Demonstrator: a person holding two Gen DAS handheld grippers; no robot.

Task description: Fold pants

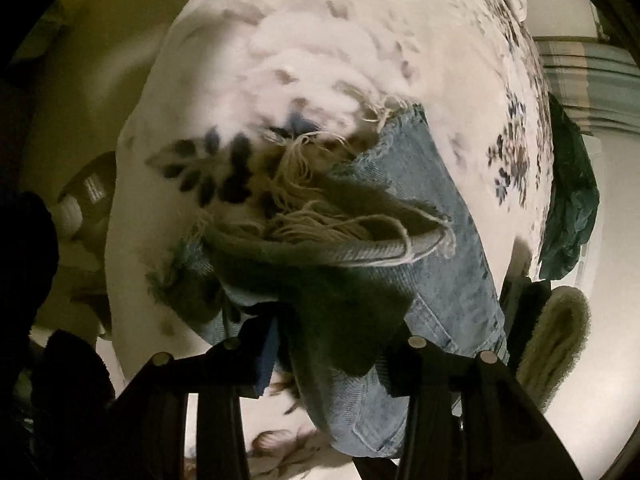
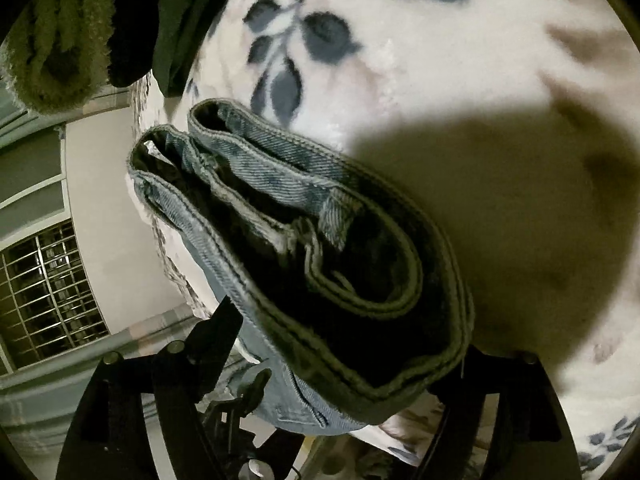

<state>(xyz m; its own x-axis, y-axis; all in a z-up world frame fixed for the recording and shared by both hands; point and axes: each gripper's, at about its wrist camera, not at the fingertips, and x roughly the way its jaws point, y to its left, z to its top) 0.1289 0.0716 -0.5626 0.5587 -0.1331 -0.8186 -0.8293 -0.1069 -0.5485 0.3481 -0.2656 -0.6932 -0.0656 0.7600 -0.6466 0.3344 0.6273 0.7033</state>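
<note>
**Ana:** Between the two fingers of the left tool (image 1: pixel 332 344), close to the lens, sits a bunched fold of the jeans (image 1: pixel 424 216). The denim fills the gap, and both fingers press against it, so that tool is pinching the cloth.

**Ben:** And beyond the fingers?

**Ana:** The denim runs away from the tool toward the far side, ending in a frayed hem (image 1: pixel 304 200) with pale loose threads. Under it lies the floral blanket (image 1: pixel 320 40), white with blue leaf prints.

**Ben:** From the right wrist I see the waistband (image 2: pixel 288 216), doubled into thick loops, rising out of the right tool (image 2: pixel 344 364). The band lies between the two fingers and spreads toward the far left. The left finger touches the denim; the right finger is partly hidden behind the band, so the tool looks pressed onto it, pinching the waistband end.

**Ana:** Anything beside the jeans?

**Ben:** A fuzzy green cloth (image 2: pixel 60 36) and a dark garment (image 2: pixel 176 12) at the far left, apart from the denim. A barred window (image 2: pixel 44 292) shows at the left edge. A large shadow (image 2: pixel 480 200) falls on the blanket just right of the waistband.
</note>
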